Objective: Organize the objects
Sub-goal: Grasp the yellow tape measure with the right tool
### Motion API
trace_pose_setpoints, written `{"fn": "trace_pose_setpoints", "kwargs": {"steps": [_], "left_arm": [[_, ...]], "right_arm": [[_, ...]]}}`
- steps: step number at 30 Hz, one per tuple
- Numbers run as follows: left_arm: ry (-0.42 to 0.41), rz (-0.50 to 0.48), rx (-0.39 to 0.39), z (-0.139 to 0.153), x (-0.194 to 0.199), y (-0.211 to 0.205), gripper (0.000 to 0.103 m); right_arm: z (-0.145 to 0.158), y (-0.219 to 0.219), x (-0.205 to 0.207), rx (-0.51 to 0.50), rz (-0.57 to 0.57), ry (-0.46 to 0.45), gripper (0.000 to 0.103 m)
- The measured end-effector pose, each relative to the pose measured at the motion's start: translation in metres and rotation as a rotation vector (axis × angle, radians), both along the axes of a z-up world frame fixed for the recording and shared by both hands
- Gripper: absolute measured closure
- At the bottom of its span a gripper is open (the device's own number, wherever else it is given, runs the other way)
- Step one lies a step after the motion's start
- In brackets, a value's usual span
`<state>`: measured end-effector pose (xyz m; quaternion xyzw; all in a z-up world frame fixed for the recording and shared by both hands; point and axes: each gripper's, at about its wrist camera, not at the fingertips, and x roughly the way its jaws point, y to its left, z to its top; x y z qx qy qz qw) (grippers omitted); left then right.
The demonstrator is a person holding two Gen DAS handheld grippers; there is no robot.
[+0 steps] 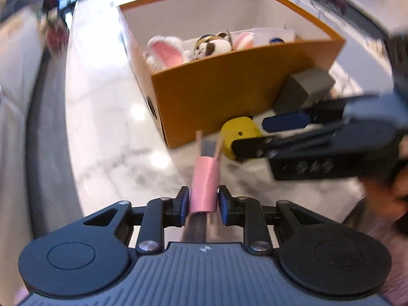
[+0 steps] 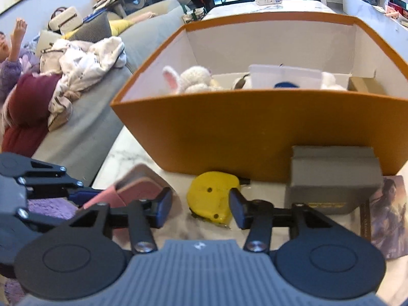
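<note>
My left gripper is shut on a pink case, held edge-on above the marble tabletop. In the right wrist view the pink case shows at the left, with one blue finger of the left gripper beside it. My right gripper stands open low over the table. A yellow tape measure lies between its fingertips, with a gap on the left side. The tape measure and the right gripper also show in the left wrist view. Behind them stands an orange box holding plush rabbits and a panda.
A grey box leans against the orange box's front wall, right of the tape measure. A picture card lies at the far right. A grey sofa with piled clothes runs along the table's left edge, where a person's purple sleeve shows.
</note>
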<state>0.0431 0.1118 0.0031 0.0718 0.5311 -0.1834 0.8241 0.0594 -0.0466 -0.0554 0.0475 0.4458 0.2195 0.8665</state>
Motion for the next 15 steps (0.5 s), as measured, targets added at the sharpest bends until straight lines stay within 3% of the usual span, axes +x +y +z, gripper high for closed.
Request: {"fn": "trace_pose_setpoints", "kwargs": {"steps": [15], "left_arm": [[0.012, 0.016, 0.006, -0.007, 0.017, 0.001, 0.078]], "right_arm": [[-0.022, 0.025, 0.004, -0.181, 0.028, -0.039, 0.031]]}}
